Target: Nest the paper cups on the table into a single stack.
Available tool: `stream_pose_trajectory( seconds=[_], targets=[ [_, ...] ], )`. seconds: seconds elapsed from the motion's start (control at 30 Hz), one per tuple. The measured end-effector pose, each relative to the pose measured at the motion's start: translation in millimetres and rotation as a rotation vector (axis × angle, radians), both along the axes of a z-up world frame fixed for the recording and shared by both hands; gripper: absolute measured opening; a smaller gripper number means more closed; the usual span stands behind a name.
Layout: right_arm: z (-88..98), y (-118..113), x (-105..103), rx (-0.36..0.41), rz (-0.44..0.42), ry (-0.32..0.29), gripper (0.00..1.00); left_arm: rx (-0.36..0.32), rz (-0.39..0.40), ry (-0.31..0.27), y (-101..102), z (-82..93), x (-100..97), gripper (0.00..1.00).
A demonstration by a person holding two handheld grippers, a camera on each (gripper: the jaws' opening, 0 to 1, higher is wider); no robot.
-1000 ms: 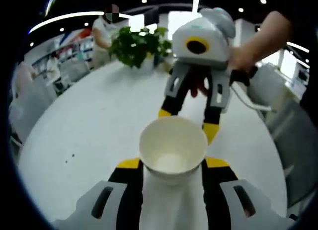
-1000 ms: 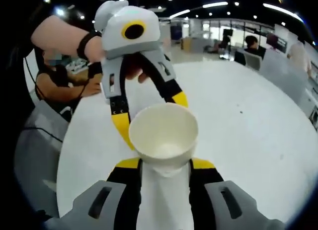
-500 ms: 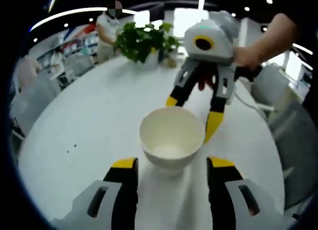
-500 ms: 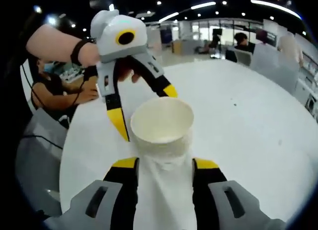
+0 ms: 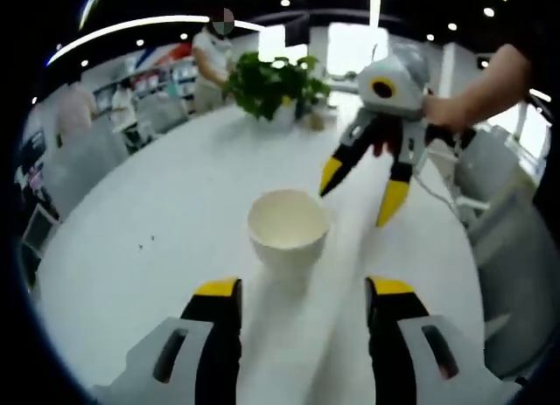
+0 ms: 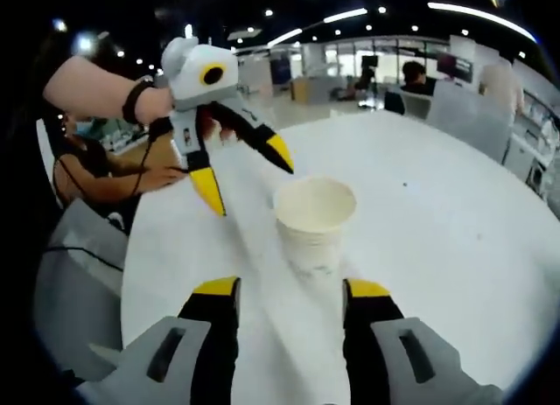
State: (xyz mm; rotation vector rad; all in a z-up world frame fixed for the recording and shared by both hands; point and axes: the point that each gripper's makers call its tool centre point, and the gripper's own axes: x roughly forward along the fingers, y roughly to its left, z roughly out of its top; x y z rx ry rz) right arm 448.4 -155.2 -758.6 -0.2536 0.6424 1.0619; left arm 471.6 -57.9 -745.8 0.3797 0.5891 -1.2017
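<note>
In the left gripper view, the left claw (image 5: pixel 300 291) is spread wide and holds nothing; the paper cup stack (image 5: pixel 287 231) stands upright on the white bench (image 5: pixel 166 221) just ahead of its tips, with the right claw (image 5: pixel 359 191) beyond it, also spread, and a potted plant (image 5: pixel 276 86) at the far edge. In the right gripper view, the right claw (image 6: pixel 291 293) is open and empty, the paper cup stack (image 6: pixel 315 223) stands free on the bench (image 6: pixel 437 204) ahead of it, and the left claw (image 6: pixel 245 179) hangs open to the stack's left.
</note>
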Motion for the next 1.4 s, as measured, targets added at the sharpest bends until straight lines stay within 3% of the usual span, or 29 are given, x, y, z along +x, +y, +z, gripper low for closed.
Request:
stream_pose_trajectory(
  seconds=[0.33,0.53,0.73,1.0,1.1,1.13,1.4],
  targets=[
    [19.4,-14,-46,0.027,-0.058,-0.039,0.56,-0.088,0.135,0.018,33,15.6,-48.8,0.62],
    [22.5,-27,-76,0.042,-0.096,-0.047,0.61,-0.104,0.171,0.007,50,19.5,-83.7,0.65],
    [22.8,-34,-91,0.053,-0.124,-0.044,0.69,-0.149,0.185,-0.018,59,30.6,-108.8,0.71],
    [30.7,-35,-102,0.088,-0.127,-0.063,0.86,-0.215,0.218,-0.037,64,44.8,-127.6,0.87],
    [31.4,-32,-106,0.091,-0.121,-0.065,0.95,-0.236,0.243,-0.048,66,47.9,-130.0,0.99],
    [30.9,-31,-107,0.091,-0.122,-0.065,1.0,-0.229,0.248,-0.043,70,46.0,-131.2,0.99],
    [31.0,-33,-117,0.082,-0.107,-0.069,1.0,-0.224,0.28,-0.029,75,42.6,-141.6,0.99]
  ],
)
